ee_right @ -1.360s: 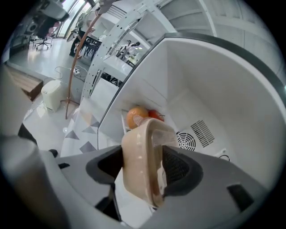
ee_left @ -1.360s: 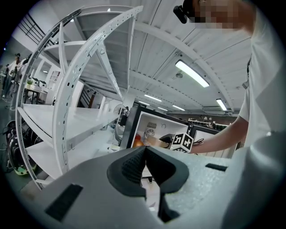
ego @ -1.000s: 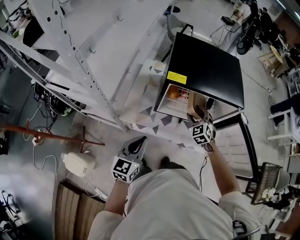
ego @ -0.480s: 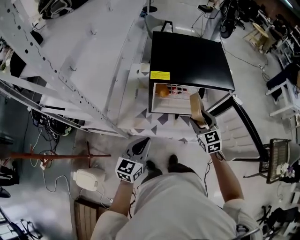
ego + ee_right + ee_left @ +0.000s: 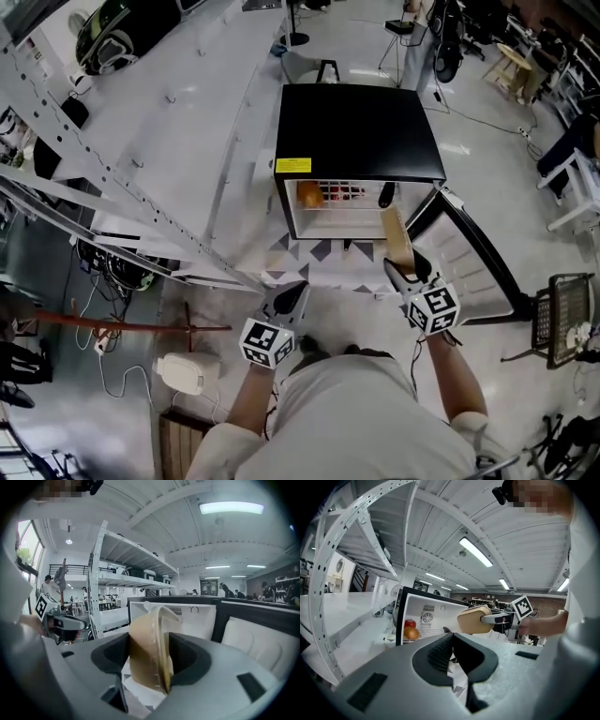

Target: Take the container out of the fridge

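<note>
The black mini fridge point(image 5: 356, 131) stands on the floor with its door point(image 5: 469, 267) swung open to the right. My right gripper point(image 5: 405, 270) is shut on a tan lidded container point(image 5: 397, 239), held on edge just in front of the open fridge. In the right gripper view the container point(image 5: 150, 648) fills the space between the jaws, pads pressing on both its sides. An orange point(image 5: 309, 195) and a red apple point(image 5: 339, 194) sit on the fridge shelf. My left gripper point(image 5: 291, 298) hangs low to the left, shut and empty, well short of the fridge point(image 5: 426, 616).
A white metal shelving rack point(image 5: 122, 178) runs along the left of the fridge. Cables and a white box point(image 5: 186, 372) lie on the floor at lower left. A wire basket point(image 5: 562, 328) stands at the right, beyond the open door.
The right gripper has drawn the container back out of the fridge opening towards me. The fridge now lies farther ahead in view. The left gripper keeps its place.
</note>
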A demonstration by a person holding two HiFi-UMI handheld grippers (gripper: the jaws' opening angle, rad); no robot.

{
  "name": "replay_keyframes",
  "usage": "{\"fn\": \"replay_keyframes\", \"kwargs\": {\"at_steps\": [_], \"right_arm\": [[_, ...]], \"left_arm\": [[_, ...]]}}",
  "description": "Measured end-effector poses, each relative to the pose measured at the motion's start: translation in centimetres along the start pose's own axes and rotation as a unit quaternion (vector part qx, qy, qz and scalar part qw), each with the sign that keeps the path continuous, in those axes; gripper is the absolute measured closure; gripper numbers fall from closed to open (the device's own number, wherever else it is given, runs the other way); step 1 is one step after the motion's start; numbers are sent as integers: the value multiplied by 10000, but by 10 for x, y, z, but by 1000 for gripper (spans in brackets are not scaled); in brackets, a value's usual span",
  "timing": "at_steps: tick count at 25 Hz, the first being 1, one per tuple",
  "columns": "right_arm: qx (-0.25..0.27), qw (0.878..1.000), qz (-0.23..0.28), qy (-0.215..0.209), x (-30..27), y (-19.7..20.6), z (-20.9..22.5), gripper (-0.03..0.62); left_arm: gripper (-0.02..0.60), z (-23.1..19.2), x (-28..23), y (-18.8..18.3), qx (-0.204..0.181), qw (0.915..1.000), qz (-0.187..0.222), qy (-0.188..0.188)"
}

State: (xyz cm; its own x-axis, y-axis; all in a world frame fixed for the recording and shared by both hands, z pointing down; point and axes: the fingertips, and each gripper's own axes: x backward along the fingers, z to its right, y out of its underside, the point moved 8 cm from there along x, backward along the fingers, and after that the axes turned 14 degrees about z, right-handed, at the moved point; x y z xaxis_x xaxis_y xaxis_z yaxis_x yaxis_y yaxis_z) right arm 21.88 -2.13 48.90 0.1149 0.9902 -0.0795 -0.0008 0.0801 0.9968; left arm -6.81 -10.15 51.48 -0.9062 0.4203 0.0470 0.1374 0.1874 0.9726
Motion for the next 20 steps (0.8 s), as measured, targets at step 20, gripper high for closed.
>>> {"fn": "replay_keyframes", "kwargs": {"at_steps": [20], "right_arm": [[-756,9926,744,-587,110,-11,26,335]], "left_arm": [[577,113,23,-14,-20,9966,411,-707]]}}
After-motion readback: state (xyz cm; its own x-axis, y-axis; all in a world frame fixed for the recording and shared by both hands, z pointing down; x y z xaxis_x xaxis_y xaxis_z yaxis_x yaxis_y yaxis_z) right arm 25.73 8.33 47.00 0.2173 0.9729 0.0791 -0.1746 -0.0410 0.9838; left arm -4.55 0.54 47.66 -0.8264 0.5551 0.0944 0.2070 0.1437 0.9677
